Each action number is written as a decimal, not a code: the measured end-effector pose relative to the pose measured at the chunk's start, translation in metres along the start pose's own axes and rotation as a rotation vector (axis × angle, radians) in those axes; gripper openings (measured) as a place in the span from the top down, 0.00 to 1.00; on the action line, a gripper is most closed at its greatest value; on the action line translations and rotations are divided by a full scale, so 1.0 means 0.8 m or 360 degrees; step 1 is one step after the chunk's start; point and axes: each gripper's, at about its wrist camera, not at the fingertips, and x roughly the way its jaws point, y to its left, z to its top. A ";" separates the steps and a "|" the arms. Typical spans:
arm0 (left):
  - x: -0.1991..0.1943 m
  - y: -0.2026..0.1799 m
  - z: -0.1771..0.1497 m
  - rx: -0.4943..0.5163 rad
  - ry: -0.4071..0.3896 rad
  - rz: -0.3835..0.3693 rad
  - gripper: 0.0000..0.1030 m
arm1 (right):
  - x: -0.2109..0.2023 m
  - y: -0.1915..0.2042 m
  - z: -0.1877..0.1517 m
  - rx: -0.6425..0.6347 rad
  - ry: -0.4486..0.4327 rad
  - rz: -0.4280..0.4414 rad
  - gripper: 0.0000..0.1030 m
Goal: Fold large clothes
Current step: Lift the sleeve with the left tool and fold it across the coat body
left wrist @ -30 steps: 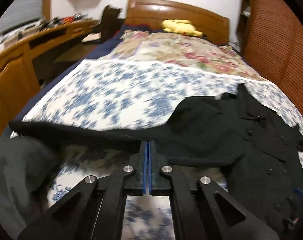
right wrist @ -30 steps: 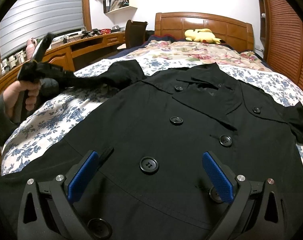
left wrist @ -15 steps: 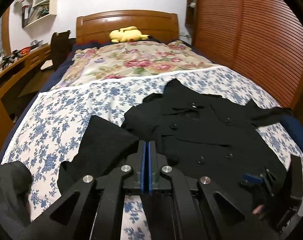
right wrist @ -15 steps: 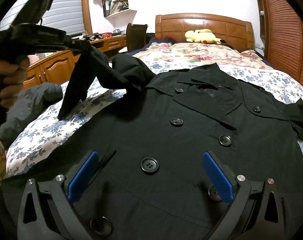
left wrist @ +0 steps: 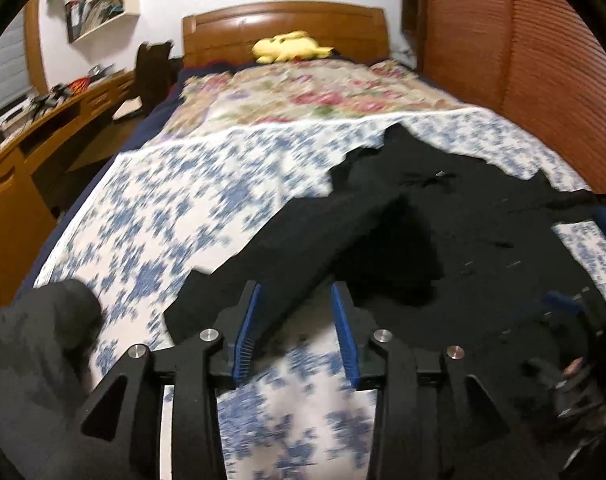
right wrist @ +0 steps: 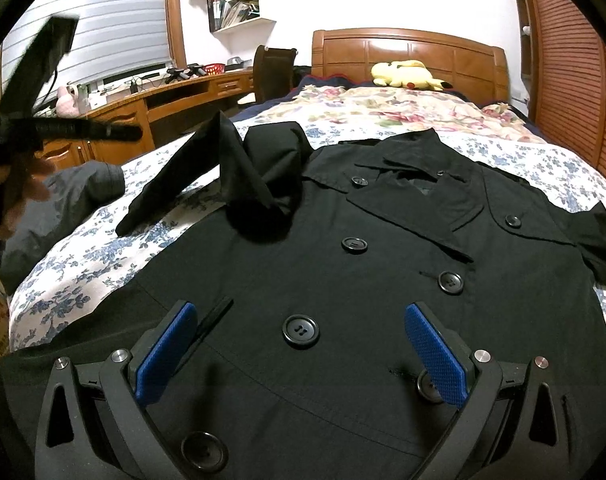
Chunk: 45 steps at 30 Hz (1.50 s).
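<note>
A black double-breasted coat (right wrist: 383, 280) lies front-up on the bed, collar toward the headboard. Its left sleeve (right wrist: 231, 172) is crumpled and folded partway over the shoulder; in the left wrist view the sleeve (left wrist: 303, 248) runs out from between my fingers. My left gripper (left wrist: 297, 320) is open, its blue pads on either side of the sleeve end without pinching it. It also shows at the left edge of the right wrist view (right wrist: 19, 132), lifted above the bed. My right gripper (right wrist: 299, 348) is open and empty, low over the coat's front buttons.
The bed (left wrist: 163, 208) has a blue-flowered sheet and a floral quilt (right wrist: 403, 116), with a yellow plush toy (right wrist: 407, 74) by the wooden headboard. A dark grey garment (right wrist: 71, 196) lies at the bed's left edge. A wooden desk (right wrist: 163, 100) runs along the left; a slatted wardrobe (left wrist: 523, 60) stands right.
My left gripper has opened and let go of the sleeve, which now lies crumpled over the coat's shoulder. The right gripper has stayed still.
</note>
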 end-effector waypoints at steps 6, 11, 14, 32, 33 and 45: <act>0.052 0.052 -0.037 -0.0130 0.0160 0.0066 0.42 | 0.002 0.000 0.001 -0.0014 0.0010 -0.0007 0.00; 0.085 0.081 -0.060 -0.0236 0.0274 0.0086 0.40 | 0.005 0.001 0.001 -0.0025 0.0019 -0.0009 0.00; 0.098 0.087 -0.068 -0.0280 0.0327 0.0071 0.39 | 0.005 0.000 0.002 -0.0028 0.0022 -0.0010 0.00; 0.106 0.081 -0.072 -0.0260 0.0365 0.0039 0.53 | 0.005 0.000 0.002 -0.0030 0.0020 -0.0010 0.00; 0.105 0.080 -0.071 -0.0256 0.0363 0.0027 0.64 | 0.005 0.000 0.002 -0.0030 0.0021 -0.0010 0.00; 0.004 0.012 0.022 -0.0129 -0.0067 0.0055 0.90 | -0.003 -0.007 0.004 -0.0011 0.0027 -0.0001 0.00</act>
